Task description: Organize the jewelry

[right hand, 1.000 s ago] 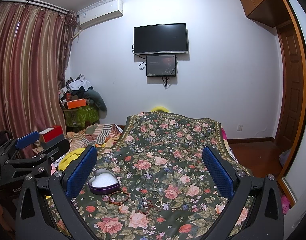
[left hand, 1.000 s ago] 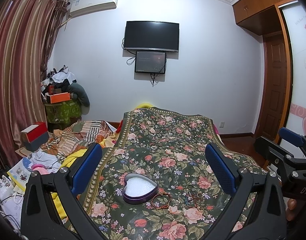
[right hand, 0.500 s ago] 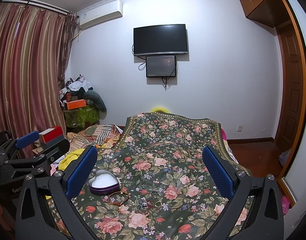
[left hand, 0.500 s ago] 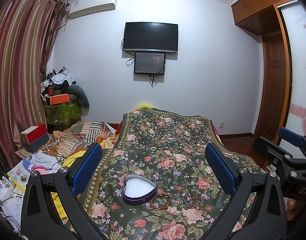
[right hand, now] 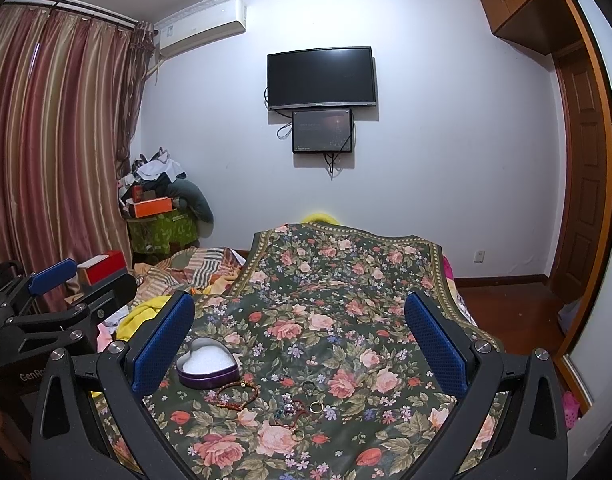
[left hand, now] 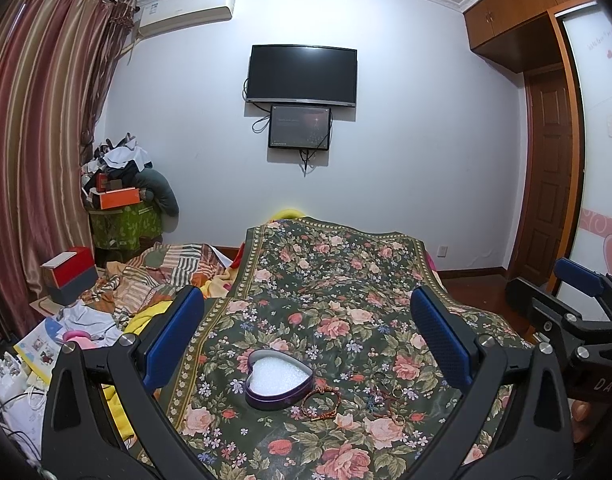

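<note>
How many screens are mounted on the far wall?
2. The large dark television hangs high on the wall, and a smaller screen hangs directly below it, with cables dangling beneath. No other screens are visible.

A heart-shaped box (left hand: 279, 380) with purple walls and white padding inside sits open, lidless, on the floral spread (left hand: 330, 280) near its left edge. Just right of it lies a reddish beaded bracelet (left hand: 321, 399), close to the box wall. Farther right, toward the near edge, a small tangle of chains (right hand: 292, 410) and gold rings (right hand: 315, 407) lies loose.
</note>
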Available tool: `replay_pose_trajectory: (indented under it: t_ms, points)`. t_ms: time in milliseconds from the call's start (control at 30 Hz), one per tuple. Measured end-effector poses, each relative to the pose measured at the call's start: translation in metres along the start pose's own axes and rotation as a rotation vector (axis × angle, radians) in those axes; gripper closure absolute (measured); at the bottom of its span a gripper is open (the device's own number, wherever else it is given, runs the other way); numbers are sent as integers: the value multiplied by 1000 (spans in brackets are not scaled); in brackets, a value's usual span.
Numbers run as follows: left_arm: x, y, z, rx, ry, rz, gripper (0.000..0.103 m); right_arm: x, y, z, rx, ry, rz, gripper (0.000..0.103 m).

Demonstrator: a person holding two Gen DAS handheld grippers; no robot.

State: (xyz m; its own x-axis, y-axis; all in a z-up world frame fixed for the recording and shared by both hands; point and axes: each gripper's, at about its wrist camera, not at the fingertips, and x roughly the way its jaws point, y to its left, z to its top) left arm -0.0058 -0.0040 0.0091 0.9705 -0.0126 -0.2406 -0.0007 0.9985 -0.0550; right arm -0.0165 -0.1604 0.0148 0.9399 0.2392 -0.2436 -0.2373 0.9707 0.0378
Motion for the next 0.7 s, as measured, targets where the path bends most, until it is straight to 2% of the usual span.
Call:
replay_pose_trajectory:
  t_ms: [367, 700]
  points:
    - [12, -2, 1, -2, 35, -5, 0, 13, -5, -5, -5, 37, -10, 0]
    - [55, 2, -10, 5, 161, -4, 0, 45, -25, -27, -11, 159, -43, 0]
